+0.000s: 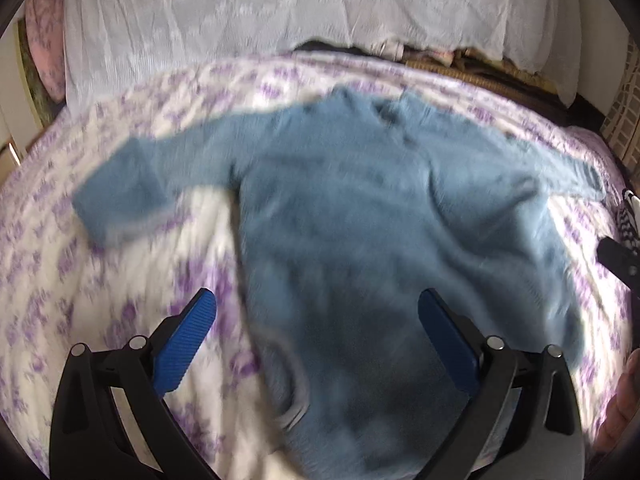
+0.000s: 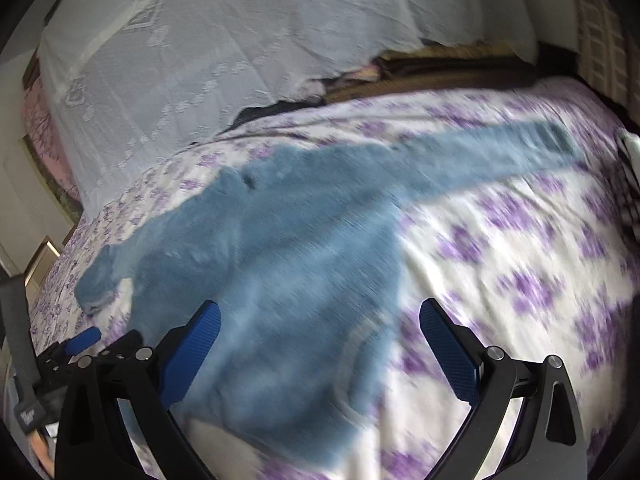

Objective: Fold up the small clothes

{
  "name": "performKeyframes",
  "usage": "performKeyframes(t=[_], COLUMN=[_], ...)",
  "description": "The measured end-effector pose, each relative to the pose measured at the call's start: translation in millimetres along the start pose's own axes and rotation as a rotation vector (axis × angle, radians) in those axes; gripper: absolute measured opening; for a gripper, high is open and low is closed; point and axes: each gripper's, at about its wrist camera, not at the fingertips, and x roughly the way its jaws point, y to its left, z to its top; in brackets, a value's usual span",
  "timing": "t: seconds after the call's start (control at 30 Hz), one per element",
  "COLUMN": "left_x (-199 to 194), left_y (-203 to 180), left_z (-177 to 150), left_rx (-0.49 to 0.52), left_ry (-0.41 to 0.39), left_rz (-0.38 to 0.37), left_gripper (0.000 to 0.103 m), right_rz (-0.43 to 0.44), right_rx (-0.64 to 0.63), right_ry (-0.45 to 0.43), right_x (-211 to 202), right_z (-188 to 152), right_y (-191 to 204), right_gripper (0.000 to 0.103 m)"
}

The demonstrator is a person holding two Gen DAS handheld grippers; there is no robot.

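A small blue fuzzy sweater [image 1: 360, 208] lies spread flat on the purple-flowered bedspread [image 1: 80, 280], sleeves out to both sides and hem toward me. My left gripper [image 1: 316, 308] is open and empty, hovering over the sweater's lower left edge. In the right wrist view the sweater [image 2: 272, 256] fills the left and middle, one sleeve [image 2: 500, 156] reaching far right. My right gripper [image 2: 320, 316] is open and empty above the sweater's lower right edge. The left gripper's blue fingertip [image 2: 84, 340] shows at the far left of that view.
A white lace cover [image 1: 260, 16] drapes over pillows behind the bedspread. Folded brown and tan fabrics [image 2: 432, 68] lie at the bed's far edge. A black-and-white patterned item [image 1: 630, 216] sits at the right edge. Both views are motion-blurred.
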Motion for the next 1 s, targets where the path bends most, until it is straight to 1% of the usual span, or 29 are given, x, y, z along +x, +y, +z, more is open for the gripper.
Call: performKeyframes(t=[0.07, 0.1, 0.13, 0.17, 0.27, 0.33, 0.37, 0.4, 0.43, 0.47, 0.5, 0.57, 0.6, 0.67, 0.73, 0.77, 0.8, 0.83, 0.87, 0.9, 0.93, 0.97, 1.0], left_x=[8.4, 11.6, 14.9, 16.1, 13.9, 9.9, 8.1, 7.2, 4.5, 2.1, -0.5, -5.2, -5.6, -5.5, -5.3, -0.6, 3.7, 9.4, 12.6, 13.1, 10.9, 10.1, 6.3], left_y=[7.0, 10.3, 11.3, 12.9, 17.6, 26.4, 30.1, 33.4, 38.9, 43.4, 45.9, 50.8, 51.3, 51.1, 49.7, 47.6, 45.9, 42.6, 38.8, 36.8, 34.8, 34.9, 38.1], left_z=[-8.5, -15.3, -18.1, -21.4, -27.4, -29.1, -30.0, -30.6, -33.9, -37.0, -37.9, -39.0, -37.6, -35.5, -37.3, -35.9, -38.0, -40.6, -42.5, -42.2, -41.0, -38.3, -36.2], left_rx=[-0.012, -0.02, -0.026, -0.031, -0.035, -0.07, -0.088, -0.102, -0.119, -0.132, -0.143, -0.162, -0.172, -0.195, -0.205, -0.209, -0.22, -0.223, -0.214, -0.204, -0.193, -0.192, -0.2], left_ry=[0.054, 0.086, 0.106, 0.117, 0.119, 0.124, 0.127, 0.131, 0.134, 0.137, 0.139, 0.142, 0.144, 0.15, 0.166, 0.184, 0.215, 0.25, 0.266, 0.258, 0.251, 0.249, 0.243], left_rz=[-0.049, -0.095, -0.124, -0.145, -0.181, -0.231, -0.254, -0.279, -0.312, -0.338, -0.362, -0.412, -0.433, -0.469, -0.498, -0.509, -0.534, -0.555, -0.551, -0.534, -0.522, -0.521, -0.527], left_gripper=[0.099, 0.099, 0.099, 0.099, 0.098, 0.098, 0.098, 0.098, 0.098, 0.098, 0.098, 0.098, 0.098, 0.098, 0.086, 0.068, 0.054, 0.047, 0.04, 0.037, 0.03, 0.012, 0.012], right_rz=[-0.023, -0.032, -0.029, -0.007, 0.1, 0.238, 0.27, 0.323, 0.356, 0.378, 0.399, 0.392, 0.405, 0.41, 0.402, 0.401, 0.402, 0.423, 0.441, 0.442, 0.437, 0.432, 0.424], right_rx=[0.019, 0.031, 0.044, 0.069, 0.117, 0.139, 0.146, 0.157, 0.169, 0.179, 0.186, 0.184, 0.188, 0.194, 0.185, 0.18, 0.174, 0.173, 0.181, 0.185, 0.178, 0.17, 0.162], right_ry=[0.019, 0.039, 0.053, 0.067, 0.079, 0.107, 0.121, 0.151, 0.173, 0.198, 0.216, 0.218, 0.214, 0.222, 0.231, 0.231, 0.229, 0.237, 0.245, 0.237, 0.225, 0.213, 0.192], right_x=[-0.8, -1.0, -0.8, -1.9, -3.4, -0.8, 1.3, 6.6, 11.3, 15.4, 19.5, 20.5, 21.1, 25.3, 29.2, 31.2, 33.0, 35.3, 38.5, 36.8, 33.1, 28.7, 20.3], right_z=[-11.7, -20.2, -26.4, -33.7, -41.6, -46.3, -46.0, -49.1, -51.2, -53.2, -56.1, -56.9, -56.3, -55.2, -55.2, -53.6, -51.9, -50.8, -48.5, -46.2, -45.2, -43.1, -39.8], right_y=[-14.7, -24.0, -31.8, -39.3, -47.7, -41.5, -40.0, -35.8, -33.7, -30.5, -26.8, -21.0, -18.2, -14.9, -9.9, -8.0, -8.3, -8.7, -10.4, -16.0, -16.6, -19.8, -22.6], right_gripper=[0.1, 0.1, 0.1, 0.1, 0.1, 0.099, 0.098, 0.093, 0.09, 0.086, 0.081, 0.077, 0.074, 0.062, 0.052, 0.049, 0.037, 0.018, 0.017, 0.016, 0.015, 0.015, 0.015])
